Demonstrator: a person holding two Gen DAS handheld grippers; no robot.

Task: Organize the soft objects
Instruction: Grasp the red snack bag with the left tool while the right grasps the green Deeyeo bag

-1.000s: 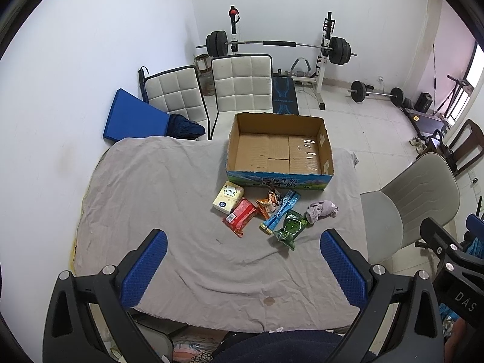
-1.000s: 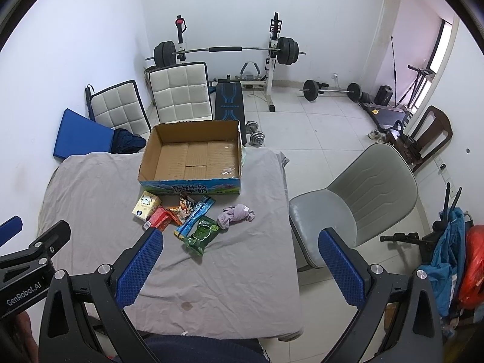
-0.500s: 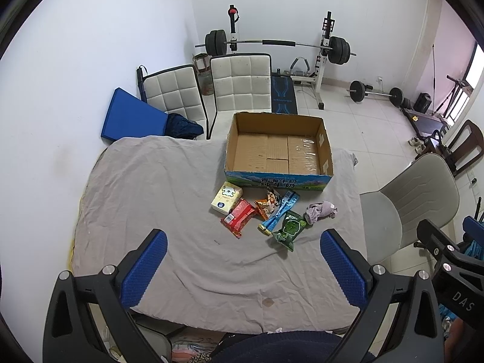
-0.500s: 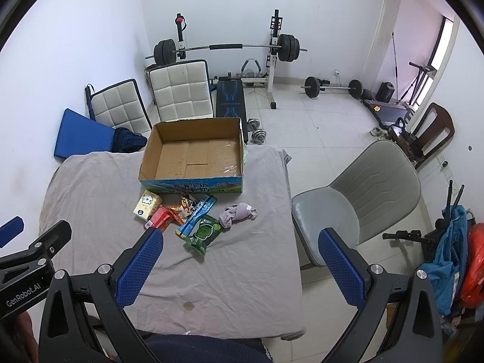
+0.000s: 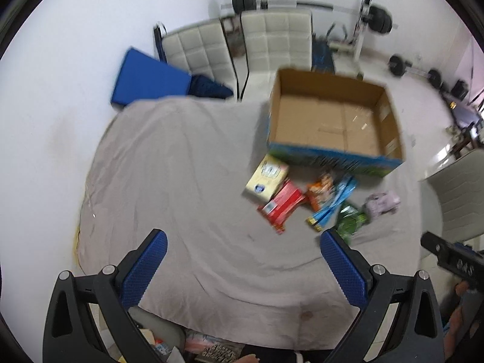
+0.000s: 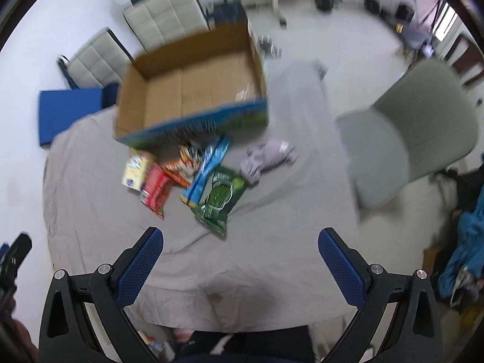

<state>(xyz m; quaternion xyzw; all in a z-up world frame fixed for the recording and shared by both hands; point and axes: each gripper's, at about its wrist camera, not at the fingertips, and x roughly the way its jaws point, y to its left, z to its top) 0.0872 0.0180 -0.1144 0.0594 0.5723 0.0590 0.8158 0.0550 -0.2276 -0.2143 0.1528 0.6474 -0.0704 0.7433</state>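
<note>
The left gripper [image 5: 243, 246] stands wide, holding nothing, its blue pads [image 5: 144, 267] above the near part of the grey cloth [image 5: 169, 181]. The right gripper [image 6: 240, 243] is just as wide and empty, touching nothing. Beyond them lies a cluster of soft things (both views are blurred): a green packet [image 6: 219, 195], blue packet [image 6: 208, 163], red packet [image 6: 155, 189], orange packet [image 6: 184, 165], yellow pack [image 6: 136, 169] and, a little apart to the right, a crumpled lilac cloth [image 6: 266, 157]. Just behind them the open box [image 6: 196, 90] stands with nothing inside.
</note>
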